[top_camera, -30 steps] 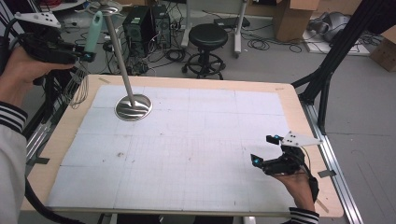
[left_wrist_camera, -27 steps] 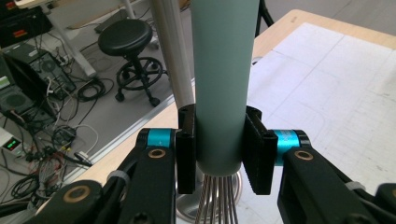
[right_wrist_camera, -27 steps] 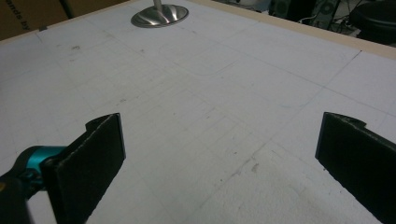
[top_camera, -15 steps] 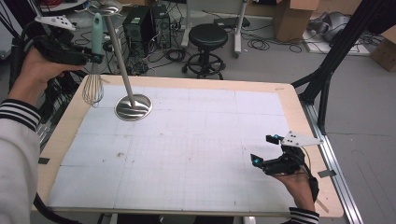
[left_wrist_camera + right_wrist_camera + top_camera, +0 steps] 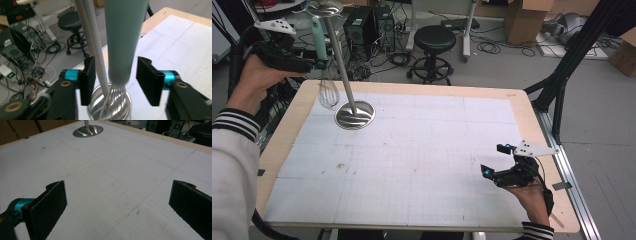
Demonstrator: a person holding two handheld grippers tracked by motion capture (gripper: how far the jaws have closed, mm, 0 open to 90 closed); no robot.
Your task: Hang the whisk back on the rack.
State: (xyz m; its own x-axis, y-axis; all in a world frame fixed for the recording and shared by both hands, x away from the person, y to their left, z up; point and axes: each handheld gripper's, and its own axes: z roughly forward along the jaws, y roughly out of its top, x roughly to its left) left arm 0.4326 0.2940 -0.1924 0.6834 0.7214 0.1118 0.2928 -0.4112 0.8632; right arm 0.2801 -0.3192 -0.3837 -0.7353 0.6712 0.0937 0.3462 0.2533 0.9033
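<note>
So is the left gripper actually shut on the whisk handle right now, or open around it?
Open. In the left gripper view the jaws of the left gripper stand apart on either side of the whisk, with gaps showing beside its green handle.

One whisk (image 5: 325, 60), one stand (image 5: 354, 114), one table (image 5: 522, 107), one stool (image 5: 436, 41), two grippers counted: left (image 5: 314, 64), right (image 5: 494, 161).
</note>
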